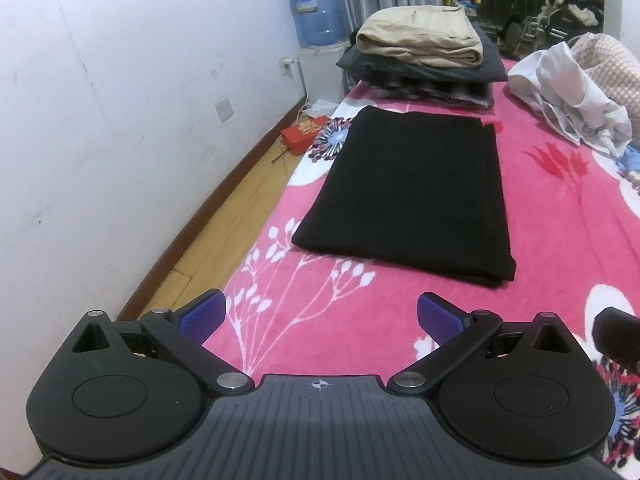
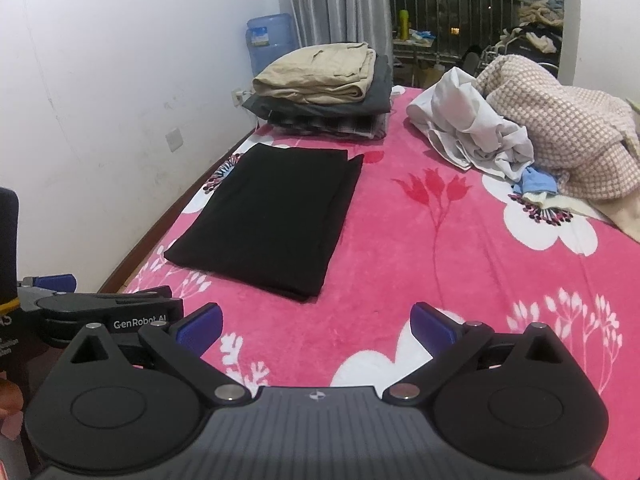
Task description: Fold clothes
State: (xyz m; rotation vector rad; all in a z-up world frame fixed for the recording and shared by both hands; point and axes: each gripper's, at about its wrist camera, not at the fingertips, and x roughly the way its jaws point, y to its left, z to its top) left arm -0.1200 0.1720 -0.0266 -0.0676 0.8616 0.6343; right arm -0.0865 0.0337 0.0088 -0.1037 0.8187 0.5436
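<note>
Cloth in black (image 1: 408, 196) lies folded flat on the pink bed (image 1: 560, 240), ahead of both tools, long axis running away toward the folded stack (image 1: 420, 52). Left tool (image 1: 320, 316) faces it squarely and seems nearer; right tool (image 2: 316, 326) has it ahead-left. Both tools stand spread, holding nothing. Crumpled white garment (image 2: 472, 136) waits far right.

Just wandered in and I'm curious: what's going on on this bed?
A person is folding clothes with two handheld grippers. The left gripper and right gripper are both open and empty above the pink floral blanket. A black garment lies folded flat; a folded stack sits behind it, and crumpled white clothing waits.
</note>
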